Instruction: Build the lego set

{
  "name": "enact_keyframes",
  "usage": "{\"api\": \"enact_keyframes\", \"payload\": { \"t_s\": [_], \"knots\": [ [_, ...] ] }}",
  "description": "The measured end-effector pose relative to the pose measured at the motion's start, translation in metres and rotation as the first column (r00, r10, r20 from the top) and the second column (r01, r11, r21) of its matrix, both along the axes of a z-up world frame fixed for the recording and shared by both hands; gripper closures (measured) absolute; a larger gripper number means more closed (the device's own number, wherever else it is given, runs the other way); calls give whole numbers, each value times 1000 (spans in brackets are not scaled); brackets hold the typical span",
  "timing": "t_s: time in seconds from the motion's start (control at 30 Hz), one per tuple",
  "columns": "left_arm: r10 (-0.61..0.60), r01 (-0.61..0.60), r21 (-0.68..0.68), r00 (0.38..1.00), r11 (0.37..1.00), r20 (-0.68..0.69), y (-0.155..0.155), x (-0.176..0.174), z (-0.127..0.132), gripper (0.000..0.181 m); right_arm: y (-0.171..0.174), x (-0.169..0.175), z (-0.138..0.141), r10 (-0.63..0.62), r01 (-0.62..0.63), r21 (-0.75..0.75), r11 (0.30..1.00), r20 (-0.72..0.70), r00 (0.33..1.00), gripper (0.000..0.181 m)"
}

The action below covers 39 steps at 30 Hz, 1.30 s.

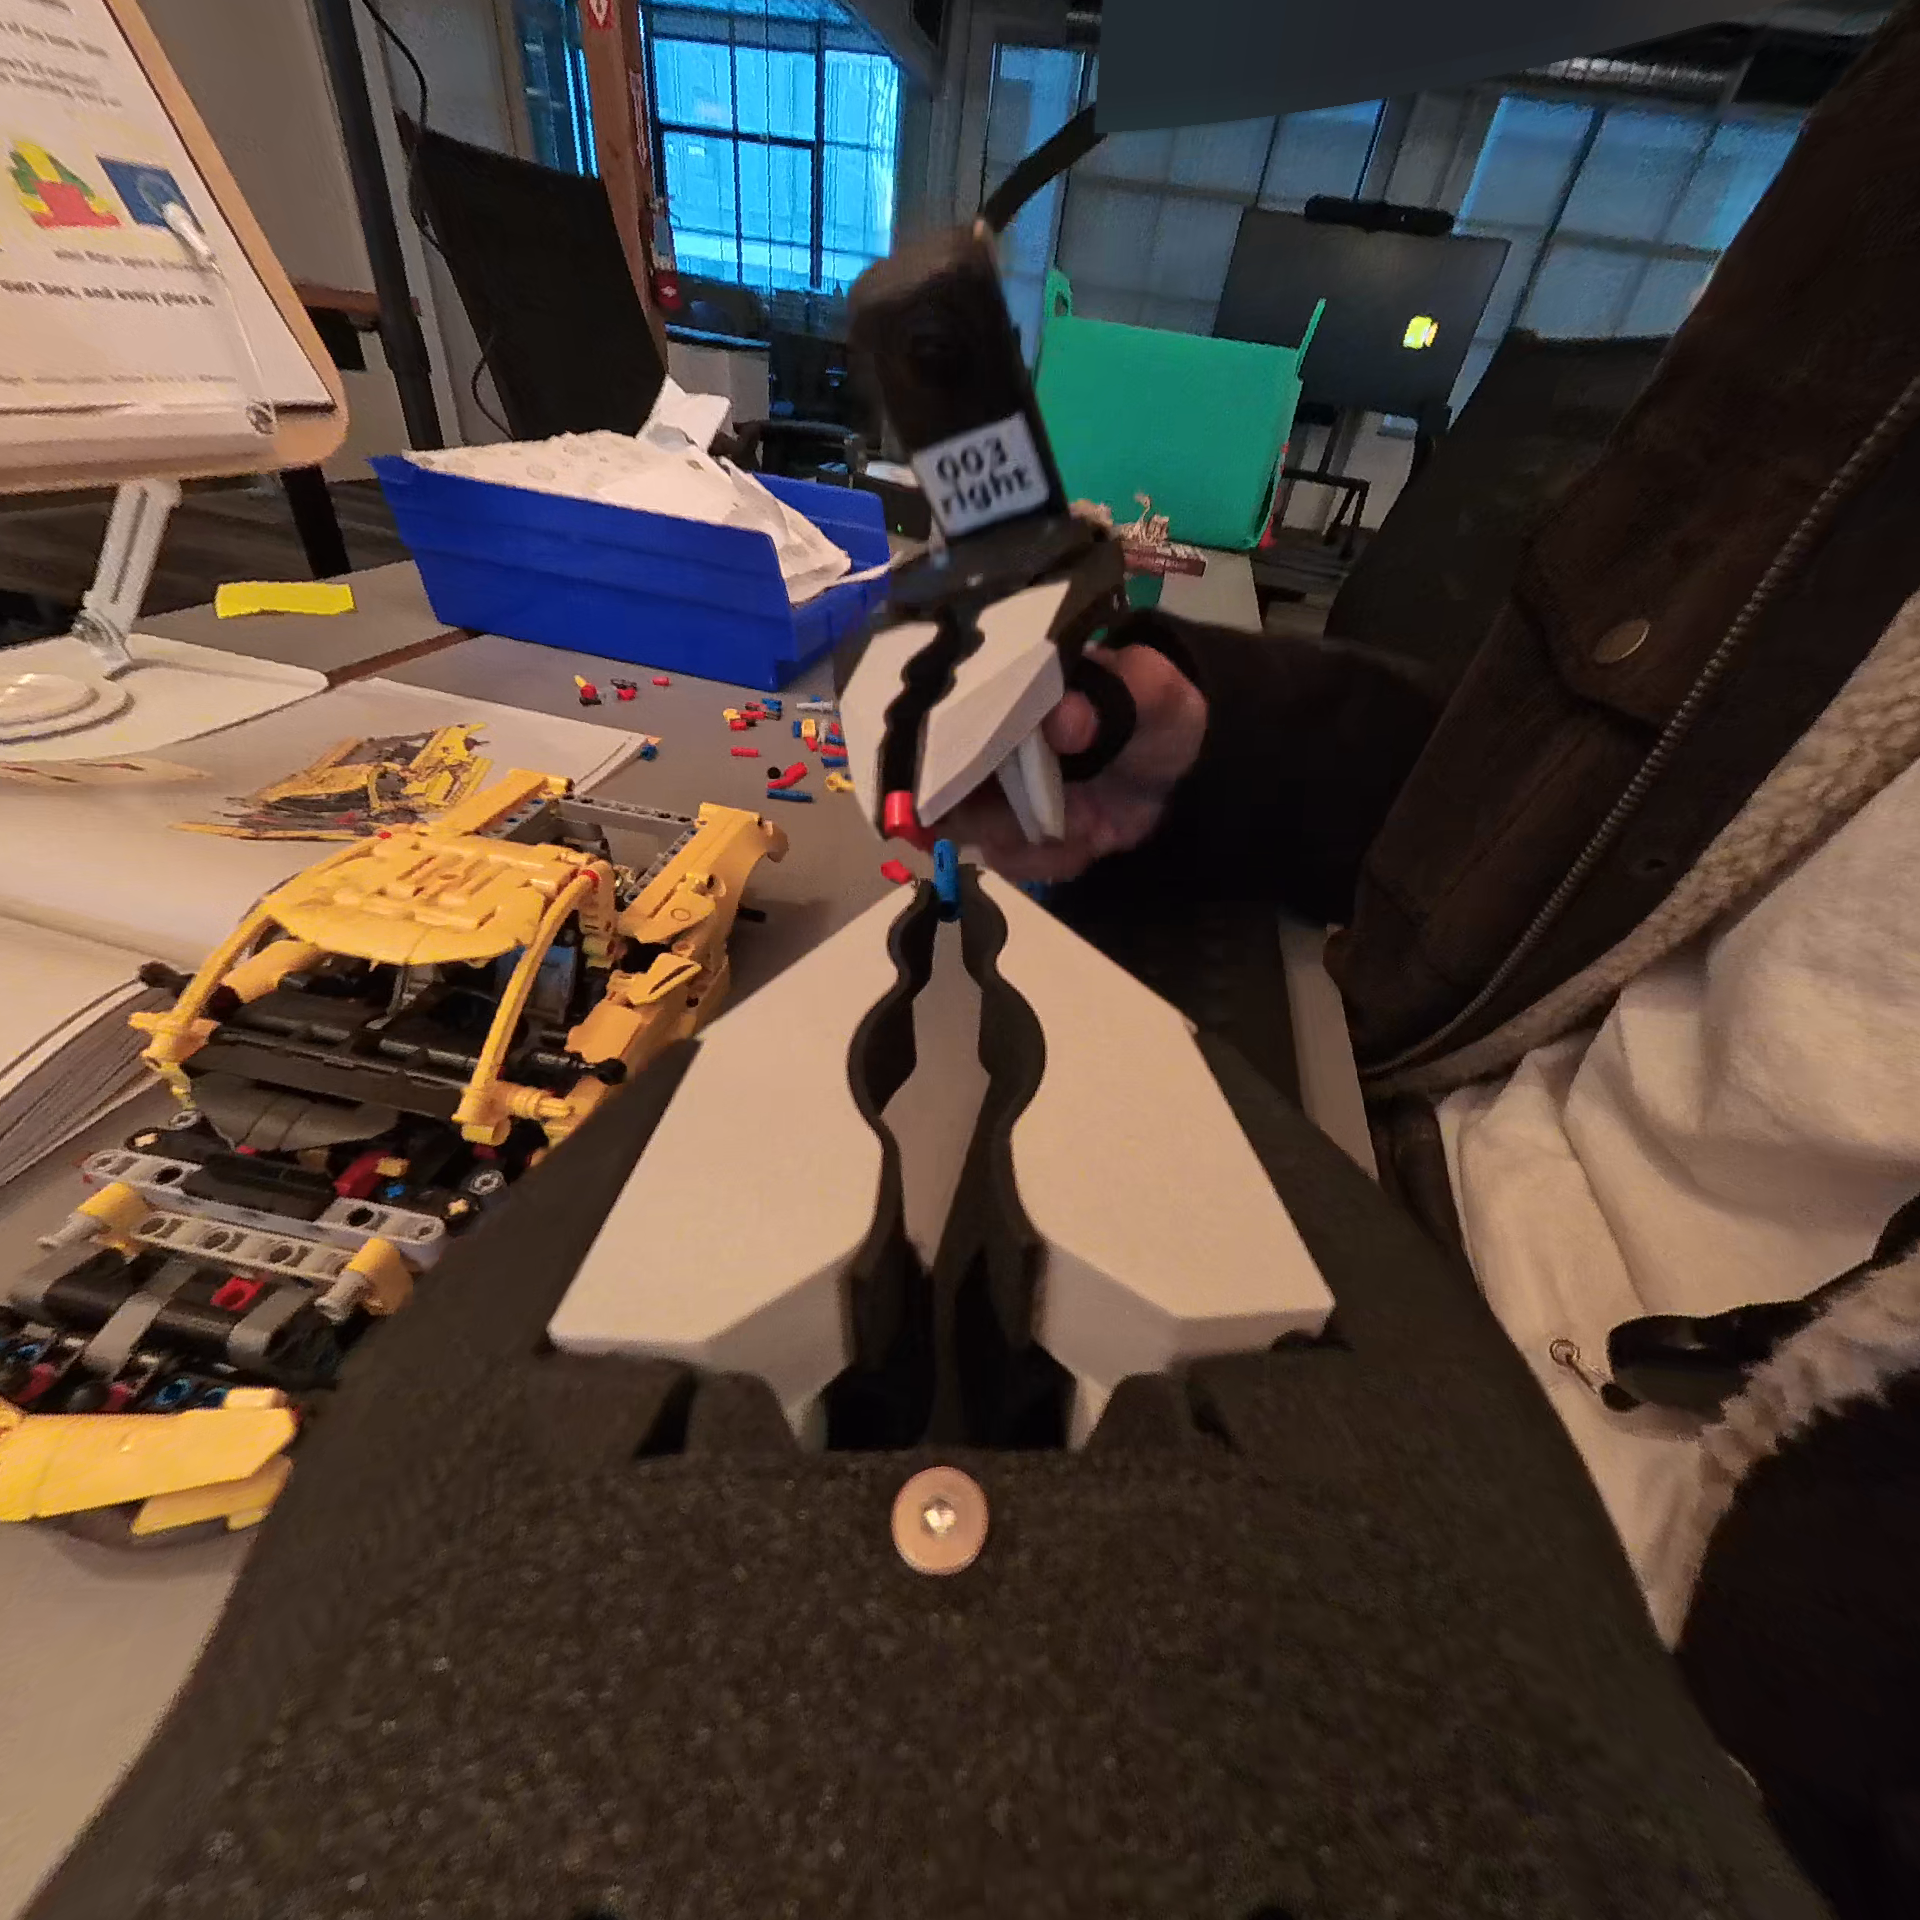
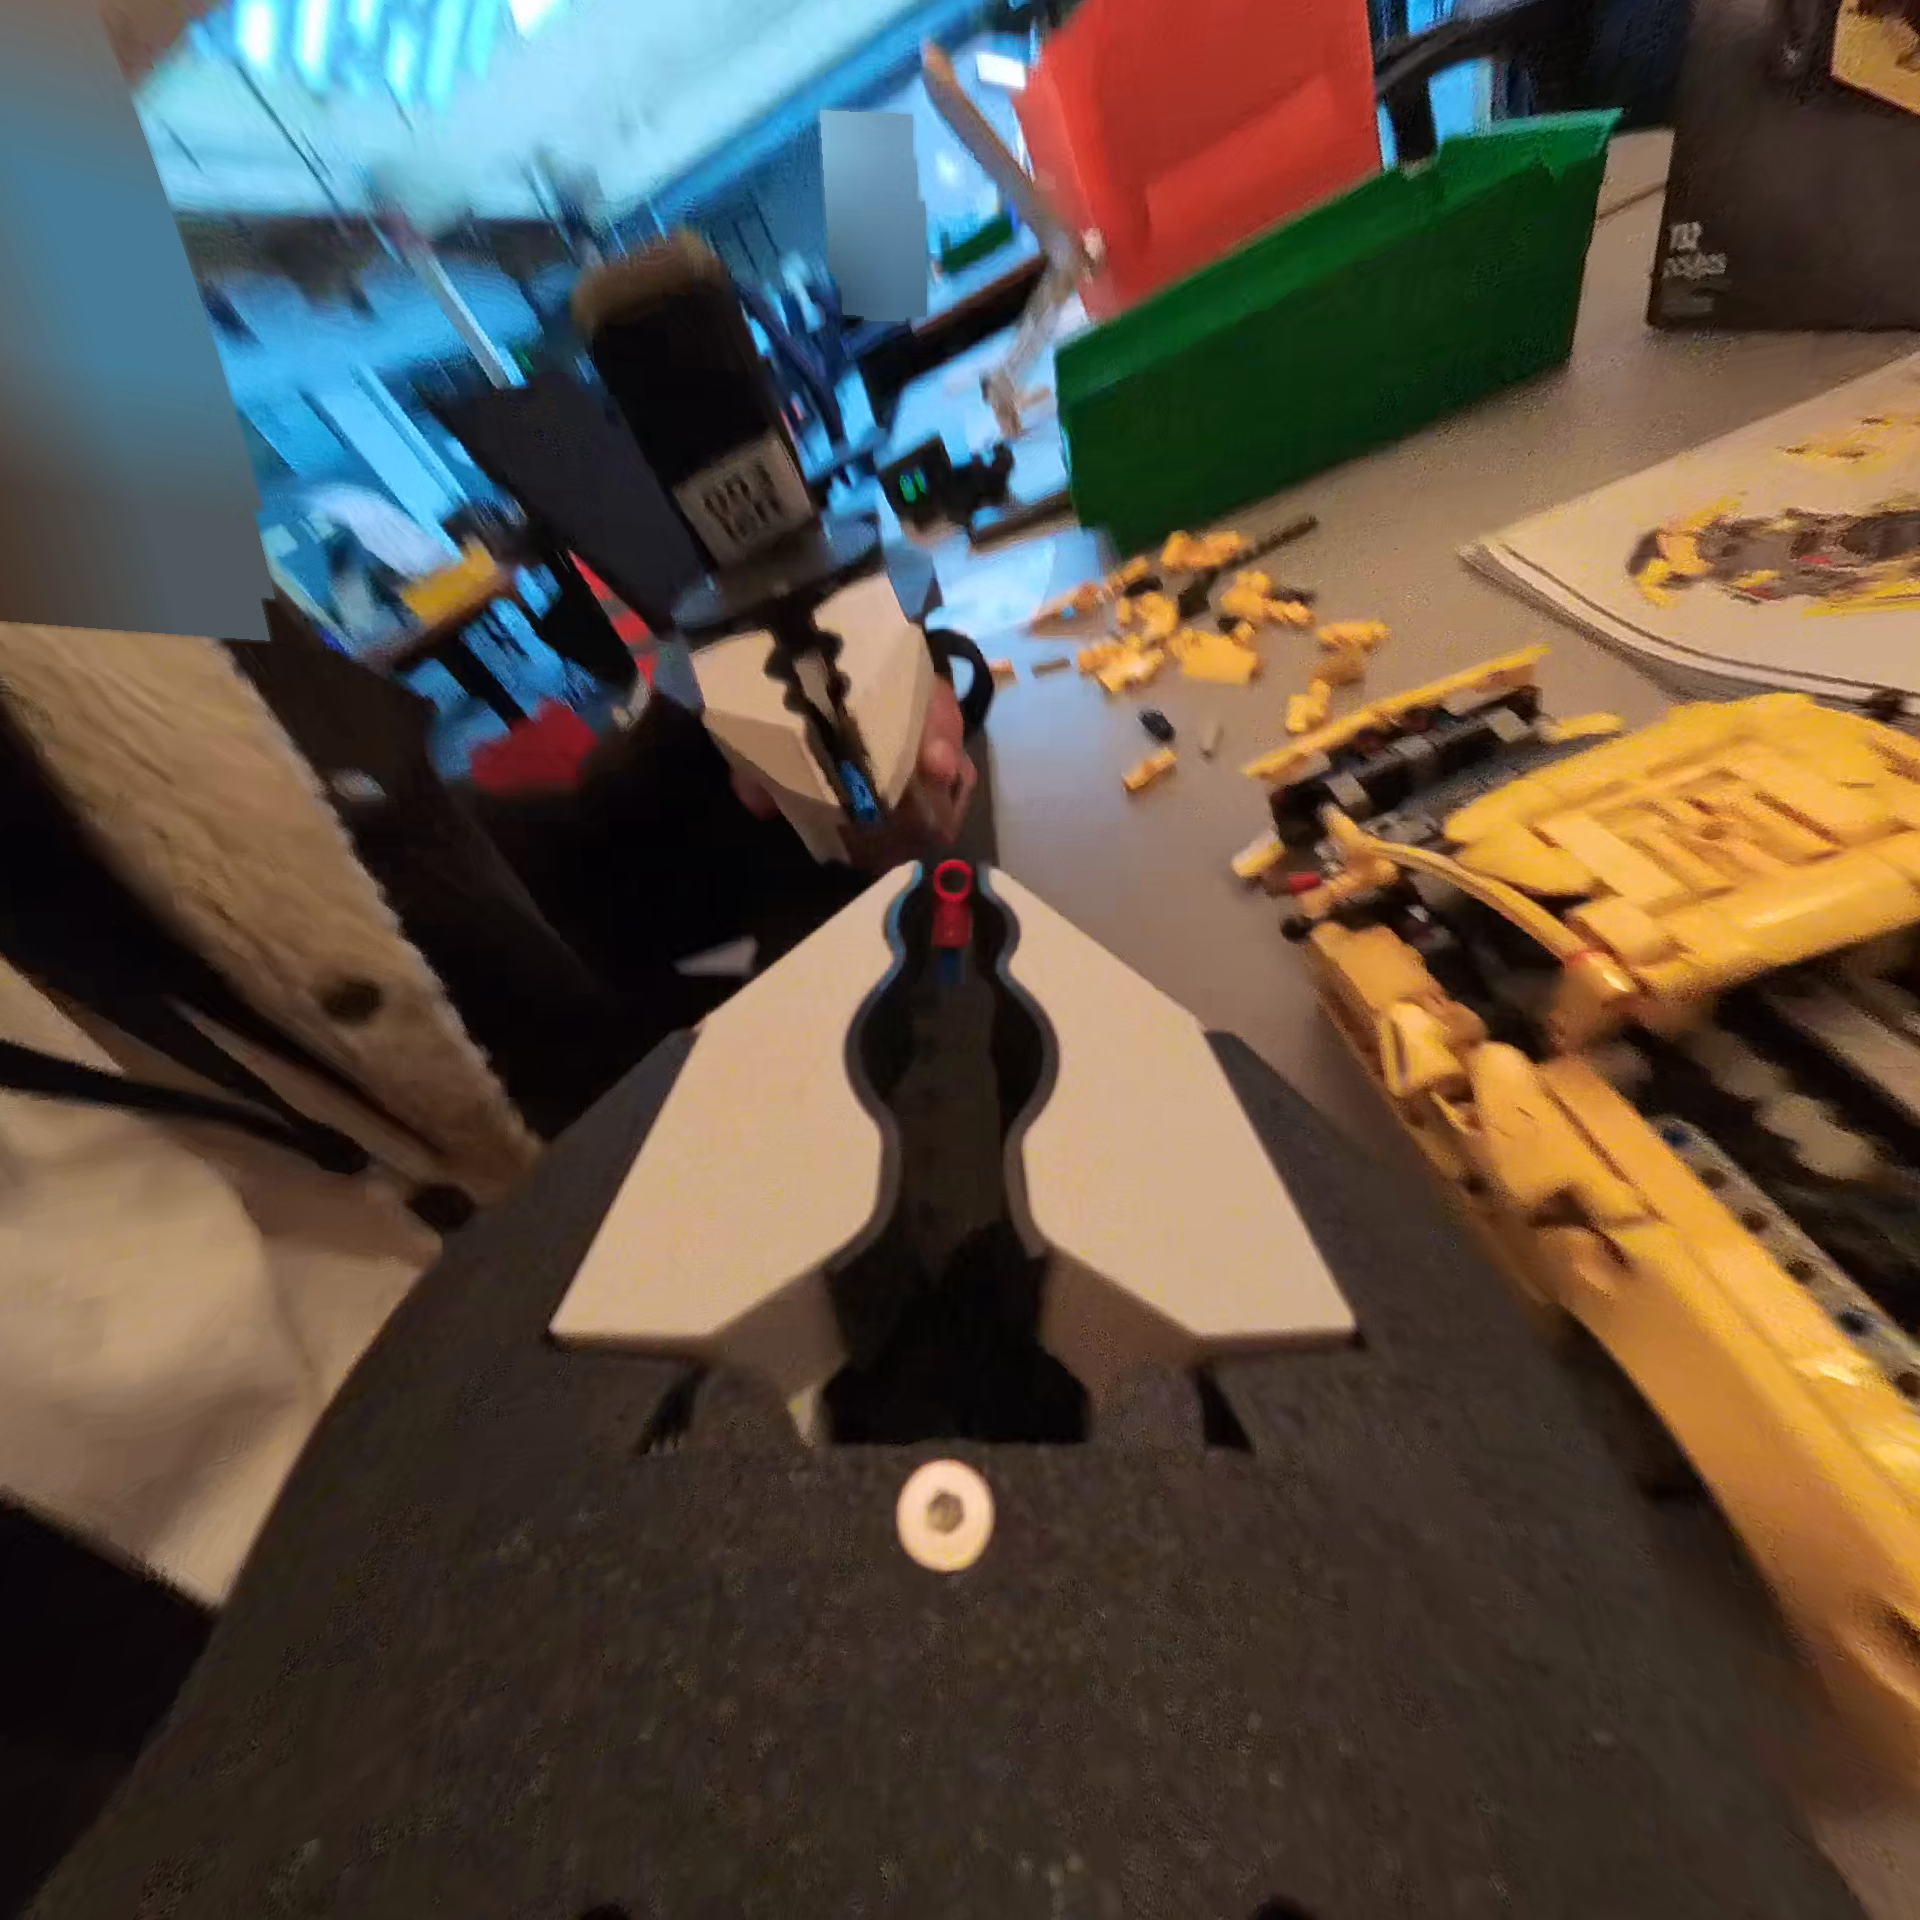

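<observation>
Above bench edge, close to person's jacket: left tool point(image 1: 943, 896) clenched on blue pin point(image 1: 943, 871), pin's long axis along its fingers, tip outward. Right tool point(image 2: 948, 896) clamped on red connector point(image 2: 949, 902), hole end forward. Tips near, not touching; pin points roughly at red piece, though blur hides alignment. Yellow car point(image 1: 436, 935) waits on bench point(image 1: 125, 1683), left tool's side.

right gripper point(image 2: 948, 883) pinching a red lego piece point(image 2: 949, 906)
left gripper point(image 2: 860, 805) opposite grips a blue pin point(image 2: 854, 781); yellow lego car point(image 2: 1621, 935) right.
</observation>
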<state>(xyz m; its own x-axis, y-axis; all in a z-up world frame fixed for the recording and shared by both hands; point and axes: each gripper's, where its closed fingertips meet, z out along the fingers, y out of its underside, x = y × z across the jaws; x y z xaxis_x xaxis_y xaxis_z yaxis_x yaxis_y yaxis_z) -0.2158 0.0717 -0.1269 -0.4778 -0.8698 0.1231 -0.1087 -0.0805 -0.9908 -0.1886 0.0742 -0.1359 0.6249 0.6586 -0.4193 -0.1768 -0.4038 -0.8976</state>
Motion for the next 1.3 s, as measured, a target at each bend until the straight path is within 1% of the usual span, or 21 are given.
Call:
{"api": "enact_keyframes", "payload": {
  "t_s": [0.03, 0.1, 0.2, 0.3, 0.47, 0.53, 0.67, 0.8, 0.83, 0.9, 0.97, 1.03, 1.1, 1.17, 1.27, 1.3],
  "knots": [
    [-1, 1, -9, 1000, 1000, 17, 1, -1, 3, 176, 3, -5, 3, -5, 5, 9, 1000, -52, 999, 175],
    [3, -2, -29, 999, 1000, 38, 3, -3, 8, 176, 2, -17, 12, 30, -27, 31, 999, -129, 991, 175],
    [5, -2, -49, 998, 999, 60, 4, -4, 13, 177, 4, -29, 23, 48, -37, 66, 997, -170, 984, 175],
    [11, -5, -70, 997, 998, 79, 7, -6, 18, 177, 8, -30, 26, 49, -35, 70, 997, -217, 975, 175],
    [27, -22, -58, 996, 998, 83, 9, -5, 18, 177, 11, -31, 29, 39, -21, 71, 997, -250, 968, 175],
    [51, -45, -61, 994, 997, 93, 12, -4, 20, 177, 14, -30, 31, 10, 12, 77, 997, -275, 961, 175],
    [95, -86, -84, 990, 993, 105, 17, -2, 23, 177, 19, -28, 35, -4, 29, 59, 998, -382, 924, 176],
    [151, -131, -158, 981, 979, 122, 20, 3, 30, 177, 21, -23, 39, -15, 47, 62, 997, -445, 895, 175],
    [162, -141, -171, 980, 975, 117, 20, 5, 30, 177, 22, -22, 39, -29, 65, 70, 995, -432, 901, 175],
    [145, -121, -199, 983, 973, 113, 19, 5, 30, 177, 21, -22, 39, -36, 79, 93, 993, -392, 919, 175],
    [117, -92, -214, 988, 972, 105, 18, 3, 29, 177, 20, -23, 39, -22, 64, 97, 993, -381, 925, 175],
    [67, -45, -222, 993, 974, 93, 14, 2, 27, 177, 16, -25, 37, 2, 37, 111, 993, -333, 943, 175],
    [24, -12, -200, 998, 980, 60, 11, 0, 21, 177, 13, -27, 30, 31, -5, 106, 994, -246, 969, 175],
    [-12, 18, -175, 999, 984, 38, 7, -3, 16, 177, 8, -30, 25, 58, -40, 97, 994, -187, 981, 175],
    [-34, 34, -133, 999, 991, 4, 5, -5, 8, 178, 6, -32, 16, 65, -55, 72, 996, -146, 987, 175],
    [-25, 23, -119, 1000, 993, -15, 7, -3, 4, 177, 8, -31, 11, 48, -42, 62, 997, -113, 992, 175]
  ]
}}
